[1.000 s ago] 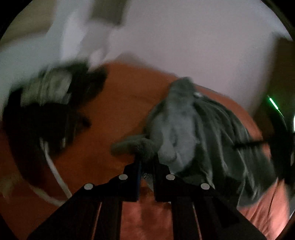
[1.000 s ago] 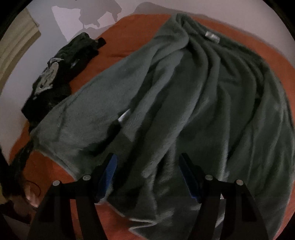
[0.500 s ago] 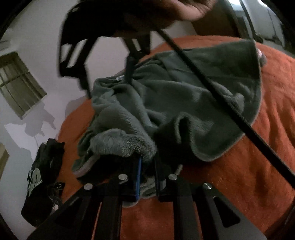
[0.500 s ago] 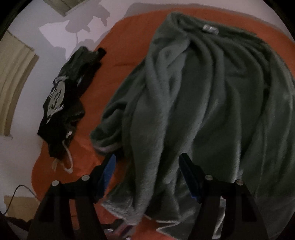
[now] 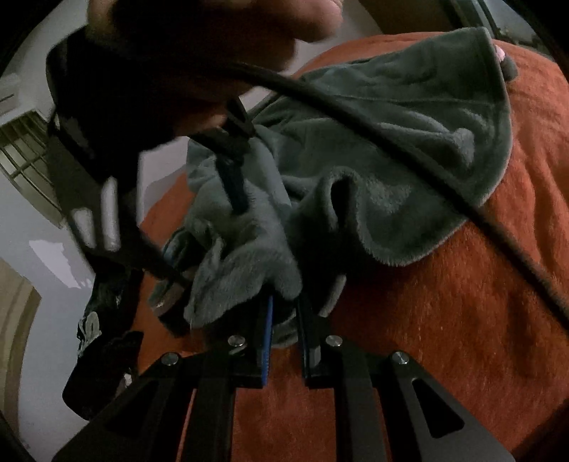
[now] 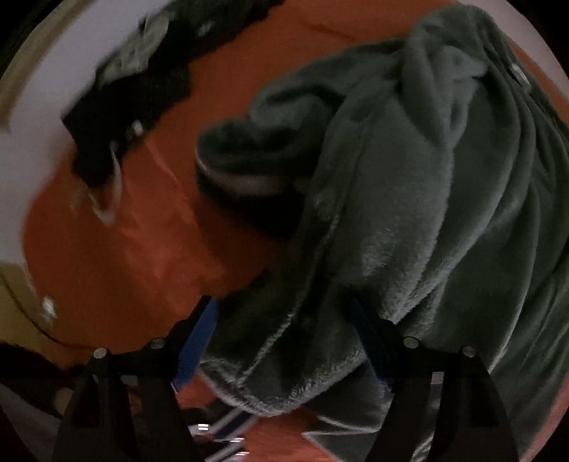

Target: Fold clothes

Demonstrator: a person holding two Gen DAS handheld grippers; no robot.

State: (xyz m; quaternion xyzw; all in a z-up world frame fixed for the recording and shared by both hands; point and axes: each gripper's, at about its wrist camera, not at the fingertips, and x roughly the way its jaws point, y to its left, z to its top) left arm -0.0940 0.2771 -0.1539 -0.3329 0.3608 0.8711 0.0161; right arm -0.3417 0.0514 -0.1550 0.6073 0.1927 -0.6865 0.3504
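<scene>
A grey fleece garment (image 5: 409,149) lies bunched on an orange blanket (image 5: 462,320). My left gripper (image 5: 284,302) is shut on a folded edge of the fleece, which spills over its left finger. In the left wrist view the right gripper comes down from above, one of its fingers (image 5: 233,184) pressed into the same bunch. In the right wrist view, the right gripper (image 6: 284,309) straddles a thick fold of the fleece (image 6: 444,177); its jaws are closing, still wide, with the fold between them.
A black garment with a pale print (image 5: 96,337) lies at the blanket's left edge, also seen as the black garment (image 6: 135,81) in the right wrist view. A black cable (image 5: 355,117) crosses above the fleece. A hand (image 5: 213,21) fills the top. White wall lies beyond.
The left gripper swung and rolled with the fleece edge in it, then held still. The right gripper dropped close over the bunch, and its jaws narrowed a little.
</scene>
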